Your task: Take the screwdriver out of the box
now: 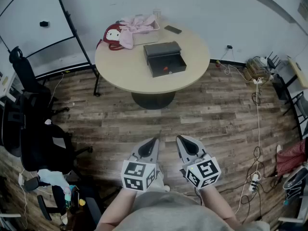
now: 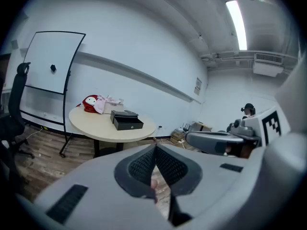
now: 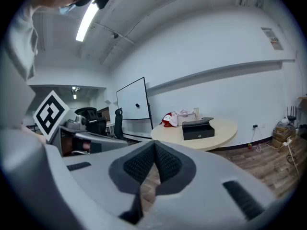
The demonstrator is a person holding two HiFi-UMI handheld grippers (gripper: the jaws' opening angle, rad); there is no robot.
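Observation:
A black box (image 1: 164,58) stands open on the round beige table (image 1: 120,69), far ahead of me. A small red item (image 1: 166,70) lies in its open tray; it is too small to tell whether it is the screwdriver. My left gripper (image 1: 156,140) and right gripper (image 1: 178,137) hang side by side close to my body, over the wooden floor and well short of the table. Both have their jaws together with nothing between them. The left gripper view shows the box (image 2: 126,119) beyond the shut tips (image 2: 155,147). The right gripper view shows the box (image 3: 197,129) beyond its shut tips (image 3: 154,145).
A red bag (image 1: 112,36), pink cloth in a white basket (image 1: 140,27) and a dark phone (image 1: 173,30) share the table's far side. Office chairs (image 1: 36,138) crowd the left. A whiteboard (image 1: 33,20) stands at the back left. Cables and a power strip (image 1: 253,179) lie on the right floor.

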